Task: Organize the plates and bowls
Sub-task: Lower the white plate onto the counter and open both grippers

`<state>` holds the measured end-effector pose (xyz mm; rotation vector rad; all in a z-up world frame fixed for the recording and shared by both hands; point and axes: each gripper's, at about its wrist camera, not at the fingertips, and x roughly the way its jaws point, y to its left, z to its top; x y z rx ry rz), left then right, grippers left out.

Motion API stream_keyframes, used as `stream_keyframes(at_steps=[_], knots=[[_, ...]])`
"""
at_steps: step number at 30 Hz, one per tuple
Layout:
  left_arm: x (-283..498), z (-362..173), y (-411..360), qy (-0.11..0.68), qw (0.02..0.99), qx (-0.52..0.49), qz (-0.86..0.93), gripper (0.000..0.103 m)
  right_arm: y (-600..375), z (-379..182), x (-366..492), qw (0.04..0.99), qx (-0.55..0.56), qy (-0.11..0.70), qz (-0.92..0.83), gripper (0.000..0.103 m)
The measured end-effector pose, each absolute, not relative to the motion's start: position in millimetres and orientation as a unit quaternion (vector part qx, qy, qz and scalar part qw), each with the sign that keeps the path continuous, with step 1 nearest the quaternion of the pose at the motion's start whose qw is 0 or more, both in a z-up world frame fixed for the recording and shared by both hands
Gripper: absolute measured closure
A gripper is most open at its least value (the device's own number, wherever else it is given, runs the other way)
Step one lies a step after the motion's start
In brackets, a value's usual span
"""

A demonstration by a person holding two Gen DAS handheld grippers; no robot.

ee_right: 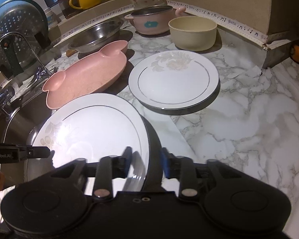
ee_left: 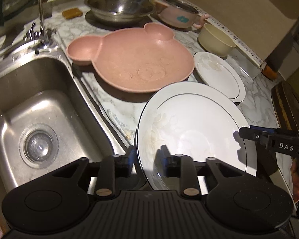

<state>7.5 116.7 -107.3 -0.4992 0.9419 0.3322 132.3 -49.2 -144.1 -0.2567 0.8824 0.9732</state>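
A large white plate (ee_left: 191,125) with a faint flower print is held tilted above the counter edge beside the sink. My left gripper (ee_left: 148,155) is shut on its near rim. My right gripper (ee_right: 147,161) is shut on the opposite rim of the same plate (ee_right: 93,123); its fingers (ee_left: 249,134) show at the right of the left wrist view. A smaller white plate (ee_right: 173,79) lies on the marble counter behind. A pink bear-shaped plate (ee_left: 133,59) lies further back, also in the right wrist view (ee_right: 85,75).
A steel sink (ee_left: 39,107) with a tap (ee_left: 40,10) is at the left. At the back stand a steel bowl (ee_left: 119,6), a pink pot (ee_left: 177,14) and a cream bowl (ee_left: 215,37). The counter (ee_right: 249,119) is bare marble to the right.
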Motion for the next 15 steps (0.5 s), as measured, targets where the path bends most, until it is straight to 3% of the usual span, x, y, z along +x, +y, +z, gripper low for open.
stream_keyframes(at_steps=[3,7,15], knots=[[8.6,-96.4,118.7,0.438,0.856,-0.227,0.155,0.069,-53.5,-138.3,134.6,0.786,-0.119,0.405,0.452,0.061],[16.7,-78.9,120.5,0.418,0.869,-0.218,0.148,0.038,-57.5,-126.4,139.3,0.79,-0.121,0.396,0.452,0.053],[66.9,-43.2,115.2,0.382,0.901,-0.171,0.11,0.03,-59.0,-105.7,155.4,0.802,-0.124,0.369,0.453,0.038]])
